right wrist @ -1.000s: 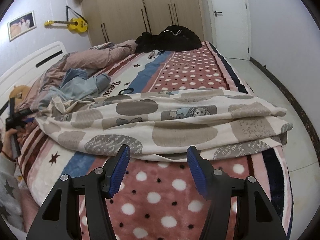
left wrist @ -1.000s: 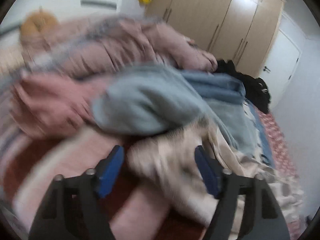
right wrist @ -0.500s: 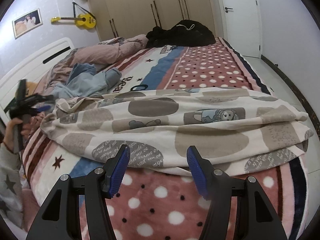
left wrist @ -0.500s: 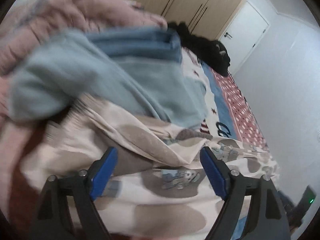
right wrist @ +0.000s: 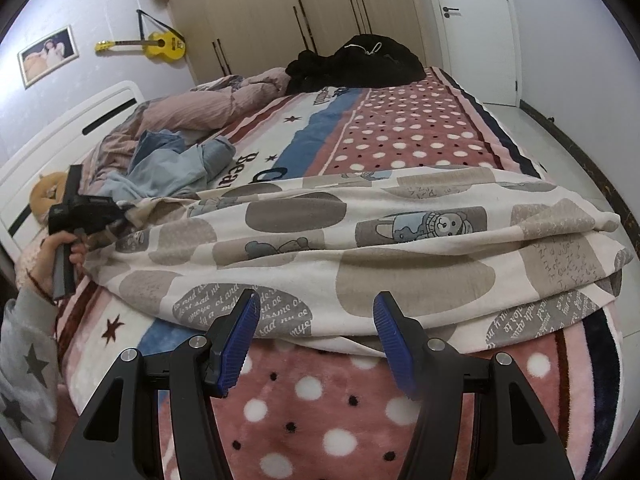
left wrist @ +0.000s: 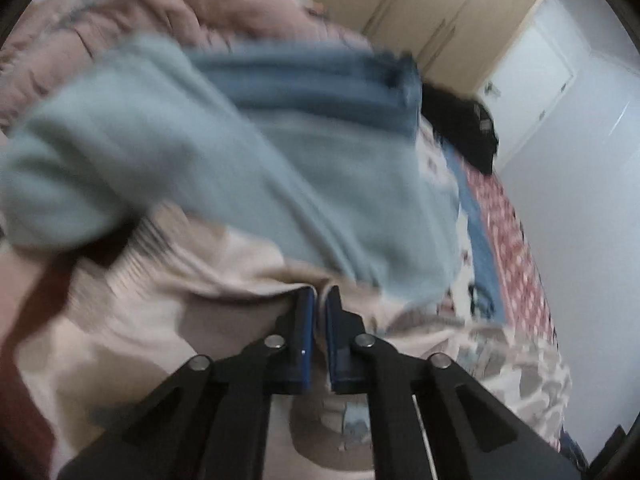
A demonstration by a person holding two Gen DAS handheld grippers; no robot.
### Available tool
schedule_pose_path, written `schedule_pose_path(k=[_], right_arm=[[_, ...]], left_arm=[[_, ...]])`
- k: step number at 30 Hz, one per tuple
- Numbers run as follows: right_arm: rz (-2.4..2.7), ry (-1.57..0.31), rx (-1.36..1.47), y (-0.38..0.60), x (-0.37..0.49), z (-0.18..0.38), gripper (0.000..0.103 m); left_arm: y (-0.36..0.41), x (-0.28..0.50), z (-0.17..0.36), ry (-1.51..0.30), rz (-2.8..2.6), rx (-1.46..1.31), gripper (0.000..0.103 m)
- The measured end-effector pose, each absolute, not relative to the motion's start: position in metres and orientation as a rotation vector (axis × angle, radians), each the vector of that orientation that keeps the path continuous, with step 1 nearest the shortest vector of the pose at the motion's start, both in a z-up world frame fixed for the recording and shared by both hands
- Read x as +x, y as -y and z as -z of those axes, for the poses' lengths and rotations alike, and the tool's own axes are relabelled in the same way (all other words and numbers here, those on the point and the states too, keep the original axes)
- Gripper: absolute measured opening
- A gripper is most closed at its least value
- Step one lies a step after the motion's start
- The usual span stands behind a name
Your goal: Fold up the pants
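The left gripper (left wrist: 318, 300) is pinching the cream patterned pants (right wrist: 400, 248), its jaws having just closed on the fabric; the right gripper (right wrist: 314, 340) is hovering spread, the pants' near edge lying just beyond its fingertips

Motion blur smears the blue garment (left wrist: 248, 168) and pink duvet (left wrist: 132, 12) in the left wrist view. The patterned pants (right wrist: 360, 240) hide the bed (right wrist: 320, 408) beneath them.

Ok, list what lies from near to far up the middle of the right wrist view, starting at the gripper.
right gripper → pink dotted blanket → patterned pants → blue stripe of the blanket → black clothes pile → wardrobe doors
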State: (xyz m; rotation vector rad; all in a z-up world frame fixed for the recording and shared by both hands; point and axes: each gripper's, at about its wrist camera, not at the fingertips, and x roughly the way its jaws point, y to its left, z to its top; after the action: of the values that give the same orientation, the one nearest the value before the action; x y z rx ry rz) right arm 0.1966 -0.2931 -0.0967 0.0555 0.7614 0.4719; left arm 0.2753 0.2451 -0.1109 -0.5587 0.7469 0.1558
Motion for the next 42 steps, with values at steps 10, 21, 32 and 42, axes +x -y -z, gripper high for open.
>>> schedule_pose_path(k=[10,21,32,42], right_arm=[[-0.465,-0.745,0.058,0.294,0.201,0.089,0.055],[-0.503,-0.762,0.079,0.283,0.197,0.095,0.055],[-0.580,-0.827,0.040,0.240,0.269,0.091,0.050],[-0.623,-0.930,-0.252,0.181,0.354,0.110,0.048]], left_arm=[[-0.266,0.276,0.094,-0.738,-0.145,-0.555,0.051],[-0.214,0.285,0.140,-0.959,0.069,-0.664,0.069],[-0.226,0.302,0.112,-0.774,-0.007,-0.616,0.011],[-0.228,0.300,0.107,-0.810,0.034,-0.552,0.044]])
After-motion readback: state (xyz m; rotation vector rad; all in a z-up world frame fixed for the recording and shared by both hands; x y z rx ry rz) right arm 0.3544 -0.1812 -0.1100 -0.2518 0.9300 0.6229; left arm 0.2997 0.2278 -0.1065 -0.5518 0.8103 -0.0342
